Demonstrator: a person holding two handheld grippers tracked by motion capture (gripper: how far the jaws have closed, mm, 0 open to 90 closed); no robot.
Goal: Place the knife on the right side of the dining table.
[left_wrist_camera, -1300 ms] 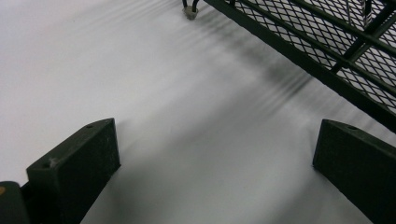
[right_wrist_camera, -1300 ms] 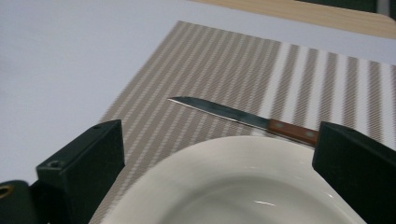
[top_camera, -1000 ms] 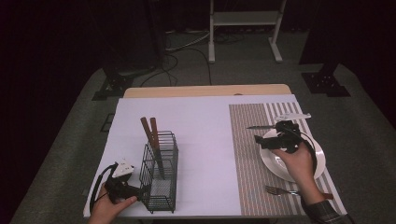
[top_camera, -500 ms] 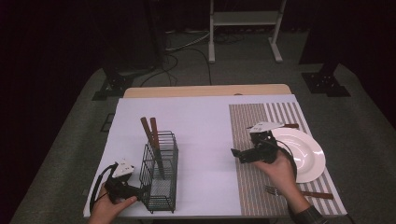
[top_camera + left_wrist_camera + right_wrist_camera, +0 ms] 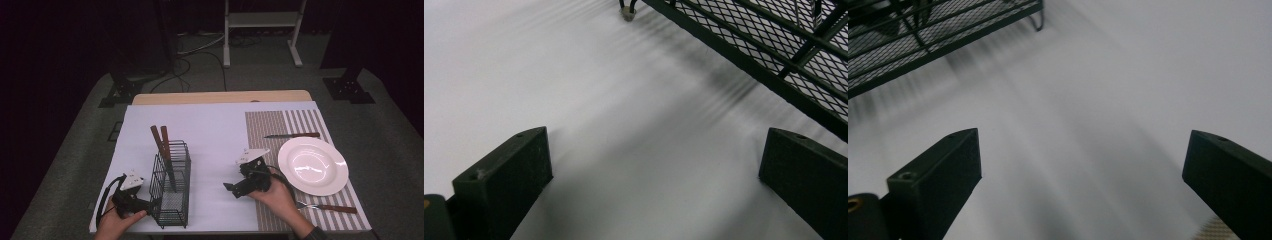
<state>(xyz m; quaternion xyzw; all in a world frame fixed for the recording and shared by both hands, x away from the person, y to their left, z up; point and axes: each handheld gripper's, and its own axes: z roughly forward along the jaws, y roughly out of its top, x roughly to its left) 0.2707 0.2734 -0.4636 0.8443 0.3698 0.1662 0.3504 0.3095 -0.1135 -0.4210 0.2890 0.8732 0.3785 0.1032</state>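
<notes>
Black wire basket [image 5: 171,187] holding two wooden-handled utensils [image 5: 163,150], both grippers' fingers spread wide, empty.

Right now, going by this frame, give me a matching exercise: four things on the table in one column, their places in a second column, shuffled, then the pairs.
Things:
1. knife
2. fork
3. wooden handles
4. right gripper

Places:
A. standing in the wire basket
B. on the striped mat beyond the plate
C. over the white sheet, between basket and plate
D. on the striped mat, on the person's side of the plate

Pairs: 1-B, 2-D, 3-A, 4-C
</notes>
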